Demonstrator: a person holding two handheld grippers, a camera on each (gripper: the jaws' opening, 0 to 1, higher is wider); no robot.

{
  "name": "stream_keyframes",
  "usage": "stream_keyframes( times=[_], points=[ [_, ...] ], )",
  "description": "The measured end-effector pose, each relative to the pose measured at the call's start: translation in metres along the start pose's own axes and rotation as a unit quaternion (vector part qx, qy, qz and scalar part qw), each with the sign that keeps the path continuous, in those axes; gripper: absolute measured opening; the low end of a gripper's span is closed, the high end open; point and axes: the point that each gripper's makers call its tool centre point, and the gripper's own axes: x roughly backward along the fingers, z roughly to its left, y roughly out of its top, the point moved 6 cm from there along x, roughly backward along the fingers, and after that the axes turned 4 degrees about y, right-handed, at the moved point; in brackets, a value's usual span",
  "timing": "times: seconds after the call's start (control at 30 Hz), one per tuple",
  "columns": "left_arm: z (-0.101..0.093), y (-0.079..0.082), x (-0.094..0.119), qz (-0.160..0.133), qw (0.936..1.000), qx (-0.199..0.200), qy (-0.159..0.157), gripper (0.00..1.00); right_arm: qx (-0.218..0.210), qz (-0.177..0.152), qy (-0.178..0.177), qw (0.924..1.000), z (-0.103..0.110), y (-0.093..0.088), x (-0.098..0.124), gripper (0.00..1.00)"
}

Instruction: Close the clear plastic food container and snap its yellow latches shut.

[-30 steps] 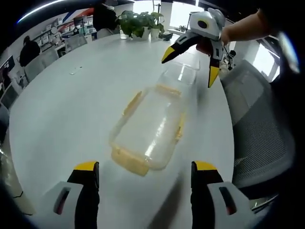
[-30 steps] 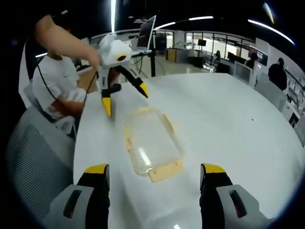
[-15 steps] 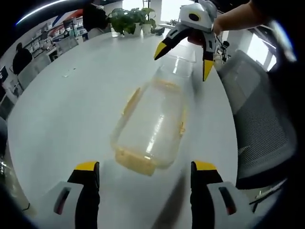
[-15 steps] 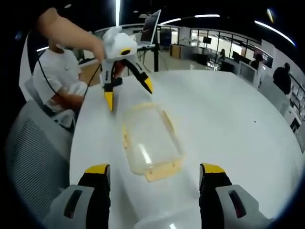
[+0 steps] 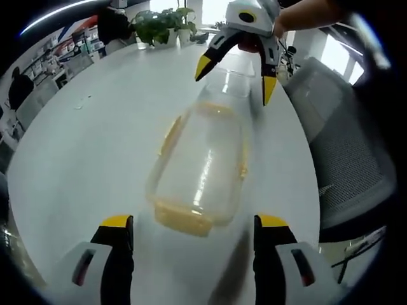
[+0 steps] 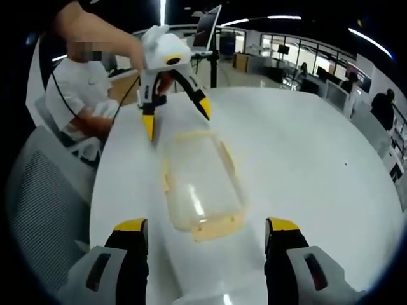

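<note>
1. Container (image 5: 200, 168): a clear plastic box with yellow latches lies flat on the white surface (image 5: 95, 140), lengthwise between the two claws. In the right gripper view it is the same box (image 6: 200, 184), just ahead of that view's own jaws.

2. Left claw (image 5: 191, 238): its jaws stand apart and empty, hovering short of the near yellow end latch (image 5: 184, 219). It shows again in the right gripper view (image 6: 177, 117), jaws spread above the far end of the box, apart from it.

3. Right claw (image 6: 203, 238): jaws apart, holding nothing, just short of its own near end latch (image 6: 219, 230). In the left gripper view it hangs open (image 5: 234, 82) over the far end, near a second clear piece (image 5: 232, 82) that is too blurred to tell apart from the box.

4. Lid: whether it already sits fully down on the box I cannot tell; the clear plastic hides the seam.

5. Handling, as a judgement: the box looks light, thin-walled and smooth, so it will likely slide on the glossy surface when pushed from one end alone. The walls would flex if squeezed hard.

6. Where to take hold: best at the yellow latches, which are stiffer tabs, pressing each one down against the rim while the other claw braces the opposite end. The long side latches (image 6: 226, 159) want the same steadying.
</note>
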Motion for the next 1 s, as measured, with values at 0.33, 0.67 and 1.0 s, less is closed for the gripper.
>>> stream_keyframes(
  times=[0.33,0.67,1.0],
  points=[
    [-0.001,-0.002,-0.004,0.015,0.9996,-0.016,-0.016,0.75,0.022,0.024,0.018,0.9993,-0.001,0.001,-0.009,0.75],
    [-0.001,-0.002,-0.008,0.022,0.999,-0.032,-0.024,0.73,0.047,0.056,0.037,0.9966,-0.003,-0.005,-0.018,0.74],
    [-0.001,0.0,-0.009,0.03,0.9976,-0.053,-0.033,0.69,0.052,0.072,0.04,0.9953,-0.004,-0.009,-0.02,0.74]
  ],
)
